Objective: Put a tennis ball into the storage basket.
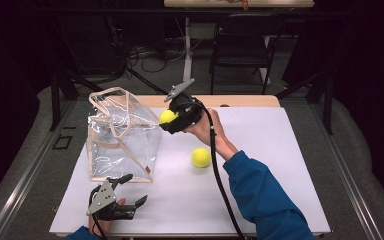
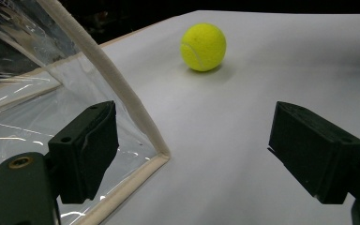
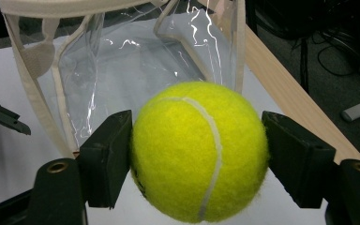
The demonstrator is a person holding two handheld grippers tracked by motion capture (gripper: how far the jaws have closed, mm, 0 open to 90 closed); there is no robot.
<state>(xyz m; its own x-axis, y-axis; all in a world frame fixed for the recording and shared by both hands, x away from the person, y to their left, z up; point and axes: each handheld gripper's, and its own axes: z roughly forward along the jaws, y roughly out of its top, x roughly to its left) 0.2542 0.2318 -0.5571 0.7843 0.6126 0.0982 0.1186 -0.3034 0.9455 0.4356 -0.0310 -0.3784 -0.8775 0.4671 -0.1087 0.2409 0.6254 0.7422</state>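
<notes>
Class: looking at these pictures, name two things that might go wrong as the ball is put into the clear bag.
1. The right tool holds the tennis ball beside the clear bag, not over its opening; released here, it would likely miss.
2. The left tool is open and not gripping the bag, so a nudge might tip it.

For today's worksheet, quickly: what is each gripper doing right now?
Left gripper: open, holding nothing.
Right gripper: closed on a tennis ball.

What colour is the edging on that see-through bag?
Cream or off-white fabric trim along the clear bag; it shows best in the left gripper view.
</notes>
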